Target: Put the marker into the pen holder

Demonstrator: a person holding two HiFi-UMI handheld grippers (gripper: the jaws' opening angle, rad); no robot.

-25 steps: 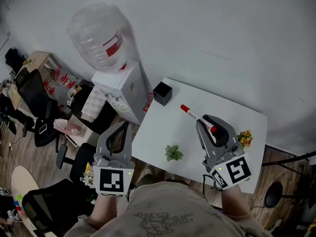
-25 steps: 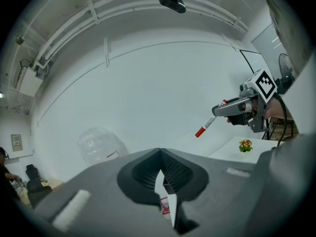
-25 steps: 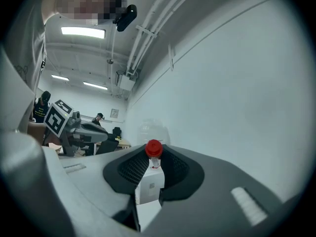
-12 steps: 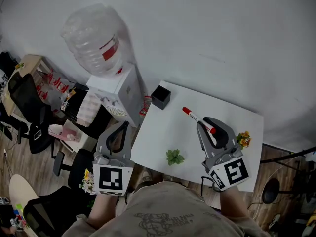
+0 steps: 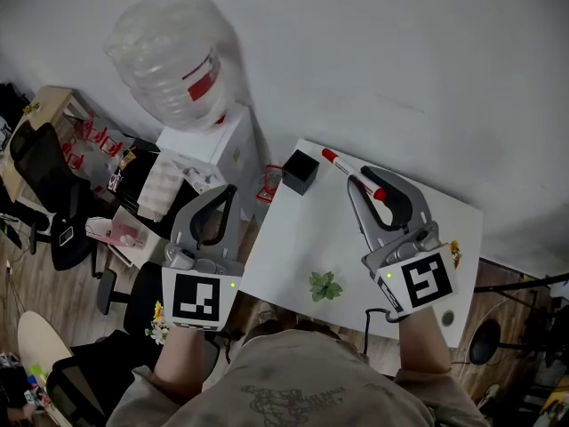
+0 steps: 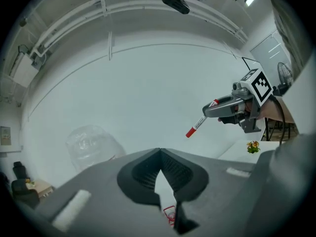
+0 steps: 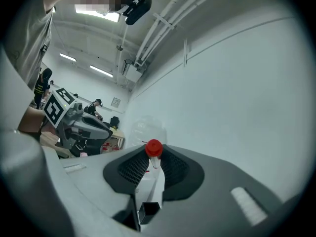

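While the marker (image 5: 342, 167) is clamped in the right gripper (image 5: 357, 181), left gripper (image 5: 228, 191) closed empty, alignment above the far-left-corner pen holder (image 5: 300, 172) is required.

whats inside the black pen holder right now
Nothing sticks out of the pen holder; its opening is dark, so the bottom cannot be seen. The marker is outside it, clamped in the right gripper.
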